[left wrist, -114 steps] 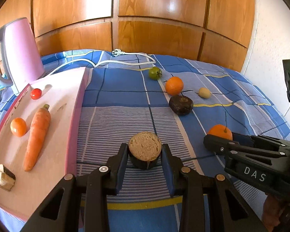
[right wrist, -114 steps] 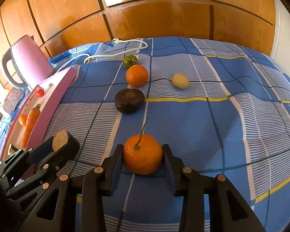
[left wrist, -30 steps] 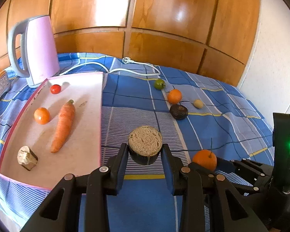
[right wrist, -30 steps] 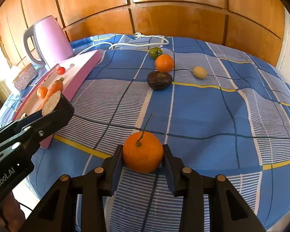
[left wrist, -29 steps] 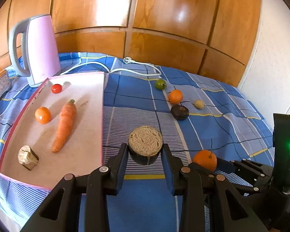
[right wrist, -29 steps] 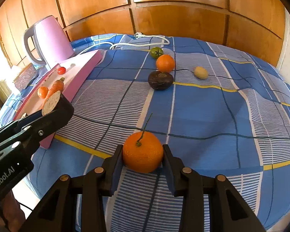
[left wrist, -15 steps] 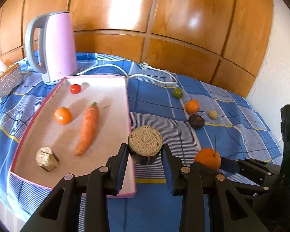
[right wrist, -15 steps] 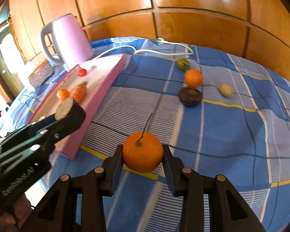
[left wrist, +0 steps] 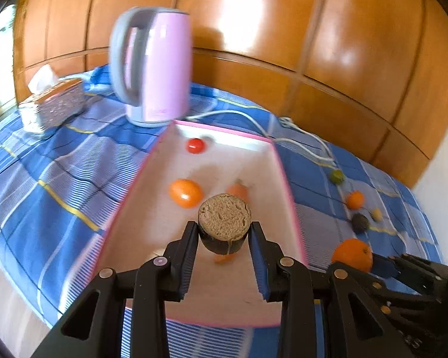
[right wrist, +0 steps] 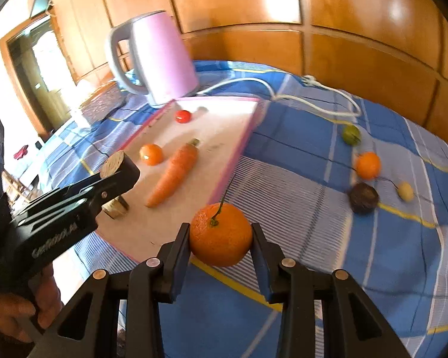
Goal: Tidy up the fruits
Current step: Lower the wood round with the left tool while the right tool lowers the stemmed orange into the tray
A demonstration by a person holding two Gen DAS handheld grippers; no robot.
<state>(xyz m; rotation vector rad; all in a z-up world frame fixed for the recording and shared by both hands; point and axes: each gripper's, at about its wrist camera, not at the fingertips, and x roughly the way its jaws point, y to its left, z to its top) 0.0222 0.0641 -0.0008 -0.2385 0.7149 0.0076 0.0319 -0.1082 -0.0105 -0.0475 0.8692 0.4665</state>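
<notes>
My left gripper (left wrist: 224,238) is shut on a dark-skinned eggplant piece (left wrist: 224,220) with a pale cut face, held above the pink-rimmed tray (left wrist: 286,185); it also shows in the right wrist view (right wrist: 113,164). My right gripper (right wrist: 221,244) is shut on an orange with a stem (right wrist: 221,234), held above the blue cloth just right of the tray's (right wrist: 233,161) near corner; this orange also shows in the left wrist view (left wrist: 352,253). On the tray lie a carrot (right wrist: 174,176), a small orange fruit (right wrist: 151,154), a red tomato (right wrist: 183,116) and a brown chunk (right wrist: 116,205).
A pink kettle (left wrist: 155,65) stands behind the tray, its white cord (right wrist: 313,95) running right. A tissue box (left wrist: 50,101) sits far left. On the cloth to the right lie a green fruit (right wrist: 351,134), an orange (right wrist: 367,165), a dark round fruit (right wrist: 363,197) and a small yellow one (right wrist: 405,191).
Both grippers have swung left with their loads. The left one now hangs over the tray; the right one has come up beside the tray's near corner. Both views are motion-blurred.
</notes>
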